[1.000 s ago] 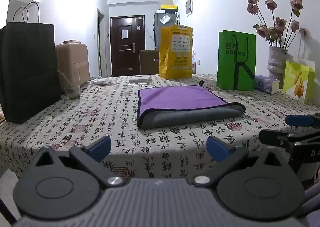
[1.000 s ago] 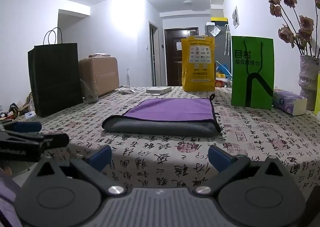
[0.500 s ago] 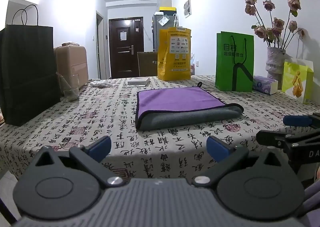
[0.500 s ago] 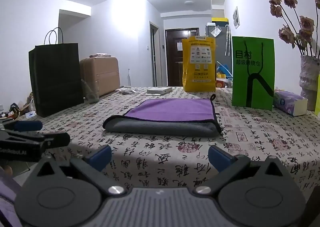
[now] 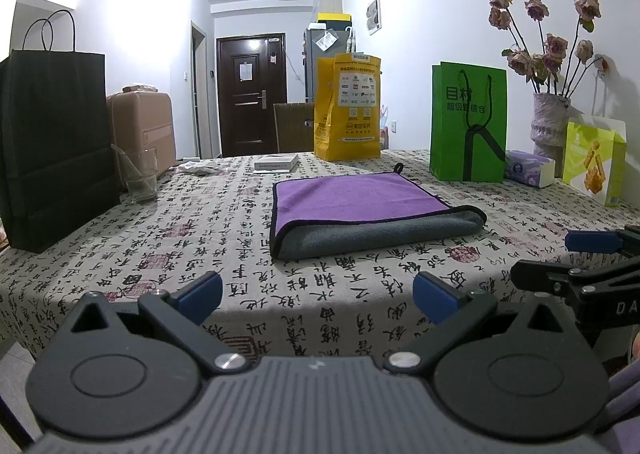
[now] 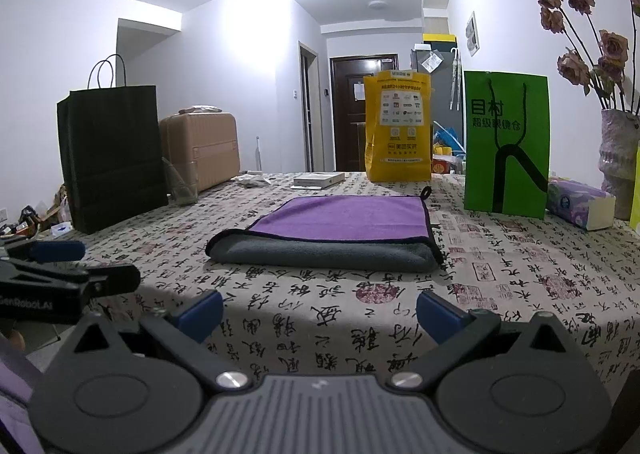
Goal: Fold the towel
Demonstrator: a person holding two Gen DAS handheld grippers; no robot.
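We hold the left hand-held gripper (image 5: pixel 316 292) and the right hand-held gripper (image 6: pixel 320 314) low at the near edge of the table (image 5: pixel 180 238), both with jaws spread apart and nothing between them. The towel (image 5: pixel 368 210) lies well ahead of us in the middle of the table, already doubled over once: purple face up, the grey underside rolled round along the near edge as a soft fold. Its hanging loop sits at the far right corner. We judge that keeping both jaws wide lets us take two corners at once for a further fold. The bags (image 5: pixel 466 122) and glass (image 5: pixel 140 174) stand back from the cloth, so there is room around it. Being plush, the towel will likely bunch unless we lift both corners evenly.
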